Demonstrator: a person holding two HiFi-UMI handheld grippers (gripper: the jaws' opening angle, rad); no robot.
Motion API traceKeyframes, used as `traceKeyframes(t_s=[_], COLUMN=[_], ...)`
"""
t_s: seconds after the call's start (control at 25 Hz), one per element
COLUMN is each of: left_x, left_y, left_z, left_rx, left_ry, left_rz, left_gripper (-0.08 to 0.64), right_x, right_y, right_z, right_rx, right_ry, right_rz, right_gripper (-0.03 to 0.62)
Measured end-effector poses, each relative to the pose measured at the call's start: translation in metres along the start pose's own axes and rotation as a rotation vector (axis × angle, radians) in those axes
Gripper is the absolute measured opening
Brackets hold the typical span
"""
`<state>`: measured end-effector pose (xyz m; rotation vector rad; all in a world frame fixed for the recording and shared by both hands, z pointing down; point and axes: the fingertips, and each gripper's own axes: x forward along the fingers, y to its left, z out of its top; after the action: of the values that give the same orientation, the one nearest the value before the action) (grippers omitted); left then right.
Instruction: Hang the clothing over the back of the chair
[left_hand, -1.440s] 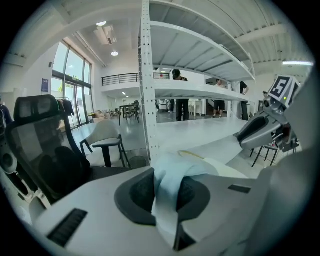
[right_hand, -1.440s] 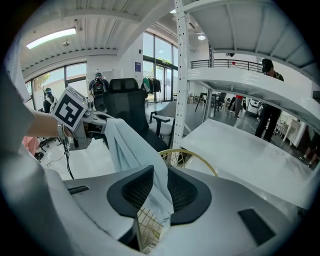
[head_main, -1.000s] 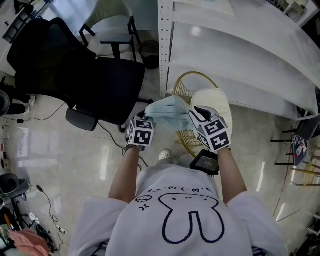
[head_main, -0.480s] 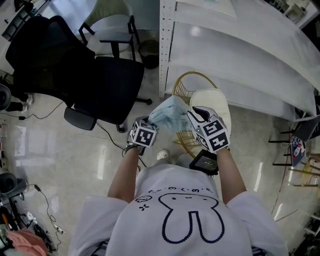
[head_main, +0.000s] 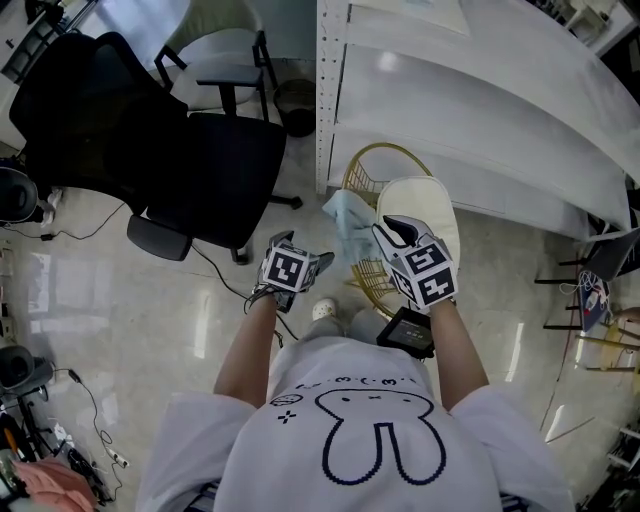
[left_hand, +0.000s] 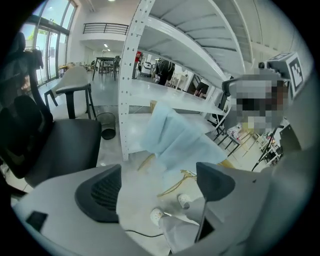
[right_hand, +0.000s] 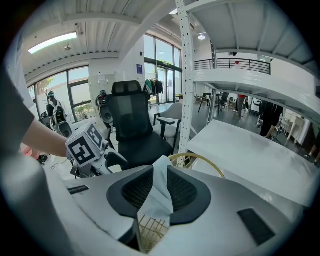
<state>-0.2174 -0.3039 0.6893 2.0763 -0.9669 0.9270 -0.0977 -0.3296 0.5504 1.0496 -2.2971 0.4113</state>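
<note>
Fingers of the left gripper (head_main: 316, 262) stand wide in the head view, having just been opening, clear of the pale blue clothing (head_main: 350, 222). The right gripper (head_main: 386, 233) holds that clothing above the gold wire chair (head_main: 372, 156).

In the left gripper view, the fingers (left_hand: 99, 192) gape with nothing between them, and the clothing (left_hand: 172, 137) hangs ahead.

In the right gripper view, the fingers (right_hand: 134, 189) pinch the clothing (right_hand: 161, 192).

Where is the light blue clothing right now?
The light blue clothing hangs centre frame in the head view, pinched in the right tongs, at the left edge of the gold wire chair, beside its cream cushion.
</note>
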Motion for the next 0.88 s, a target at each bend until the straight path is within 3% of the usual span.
traceKeyframes(t_s=[0.28, 0.52, 0.76, 0.84, 0.88], left_x=[-0.016, -0.045, -0.089, -0.101, -0.107], left_y=[-0.015, -0.03, -0.059, -0.069, -0.075], left_z=[0.017, 0.029, 0.037, 0.041, 0.042], left_rx=[0.043, 0.079, 0.066, 0.071, 0.073], left_ry=[-0.05, -0.124, -0.234, -0.264, -0.277], left_rz=[0.004, 0.065, 0.133, 0.148, 0.154], left_gripper=[0.48, 0.448, 0.34, 0.295, 0.276], right_x=[-0.007, -0.024, -0.059, -0.072, -0.078], right_y=[0.011, 0.021, 0.044, 0.051, 0.054], right_z=[0.006, 0.017, 0.023, 0.029, 0.032], right_rx=[-0.004, -0.007, -0.038, -0.048, -0.046], right_ry=[-0.021, -0.071, -0.121, -0.155, -0.176], right_rz=[0.038, 0.057, 0.084, 0.081, 0.084], right_gripper=[0.066, 0.066, 0.059, -0.003, -0.005])
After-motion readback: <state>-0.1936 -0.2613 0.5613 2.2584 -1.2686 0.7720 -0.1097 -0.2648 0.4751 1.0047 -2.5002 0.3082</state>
